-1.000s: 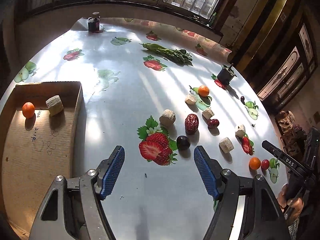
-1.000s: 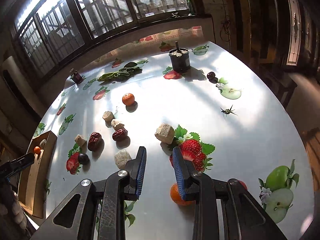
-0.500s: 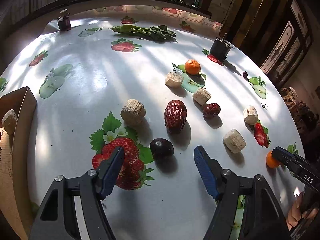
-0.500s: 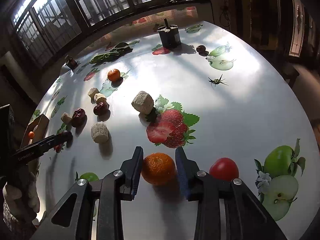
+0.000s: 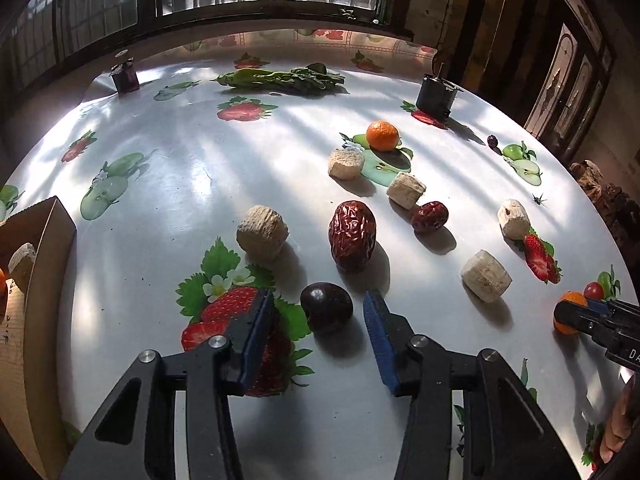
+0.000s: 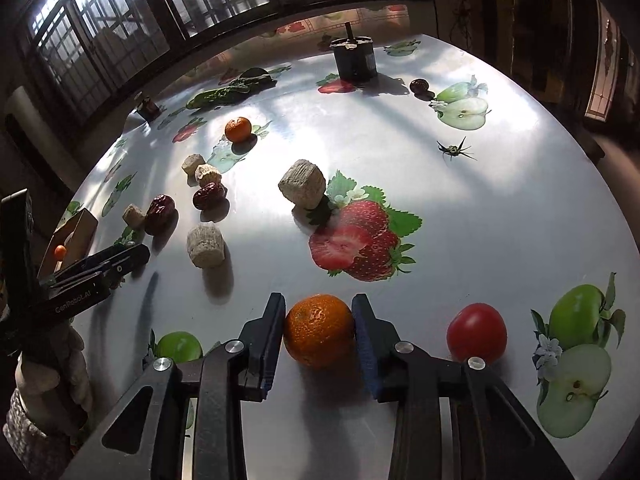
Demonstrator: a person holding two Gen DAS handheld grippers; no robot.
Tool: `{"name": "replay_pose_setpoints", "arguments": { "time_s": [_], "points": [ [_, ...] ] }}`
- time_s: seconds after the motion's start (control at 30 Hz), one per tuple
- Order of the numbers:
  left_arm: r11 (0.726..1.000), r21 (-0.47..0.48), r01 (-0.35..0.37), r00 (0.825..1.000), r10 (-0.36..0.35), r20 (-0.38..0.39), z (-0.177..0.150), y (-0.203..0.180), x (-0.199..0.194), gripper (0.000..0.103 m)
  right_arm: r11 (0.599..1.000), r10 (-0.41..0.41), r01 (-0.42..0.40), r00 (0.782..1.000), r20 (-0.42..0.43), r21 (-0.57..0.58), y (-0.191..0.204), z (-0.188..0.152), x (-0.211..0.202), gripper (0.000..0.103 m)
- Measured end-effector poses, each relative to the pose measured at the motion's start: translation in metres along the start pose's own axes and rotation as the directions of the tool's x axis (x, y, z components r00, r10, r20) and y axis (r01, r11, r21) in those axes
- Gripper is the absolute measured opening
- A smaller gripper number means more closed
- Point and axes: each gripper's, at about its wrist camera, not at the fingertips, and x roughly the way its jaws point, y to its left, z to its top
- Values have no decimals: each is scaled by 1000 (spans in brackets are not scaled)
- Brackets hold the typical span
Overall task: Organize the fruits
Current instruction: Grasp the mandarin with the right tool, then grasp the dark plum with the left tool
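In the left wrist view, the left gripper is closing its jaws around a dark round plum at lower centre on the glossy fruit-print tablecloth, gaps showing on both sides. In the right wrist view, the right gripper clamps a small orange mandarin at lower centre.

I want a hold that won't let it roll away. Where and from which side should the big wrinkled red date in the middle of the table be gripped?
Grip the red date across its narrow middle, coming down from above. It lies flat and is oval, so the long sides give the pads the broadest faces. The beige chunk beside it stands apart, leaving room for a finger.
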Motion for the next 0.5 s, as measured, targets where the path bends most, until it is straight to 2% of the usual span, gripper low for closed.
{"name": "replay_pose_setpoints", "arguments": {
  "time_s": [0.03, 0.27, 0.5],
  "points": [
    [1000, -4, 18, 1000, -18, -1, 0, 1, 0, 22, 1000, -4, 4, 1000, 4, -1, 1, -1, 0, 37],
    [998, -33, 45, 999, -45, 2, 0, 5, -4, 21, 999, -38, 38, 999, 5, -19, 8, -3, -1, 36],
    [994, -69, 81, 995, -77, 60, -1, 9, -44, 22, 999, -37, 38, 999, 25, -23, 18, -4, -16, 36]
  ]
}}
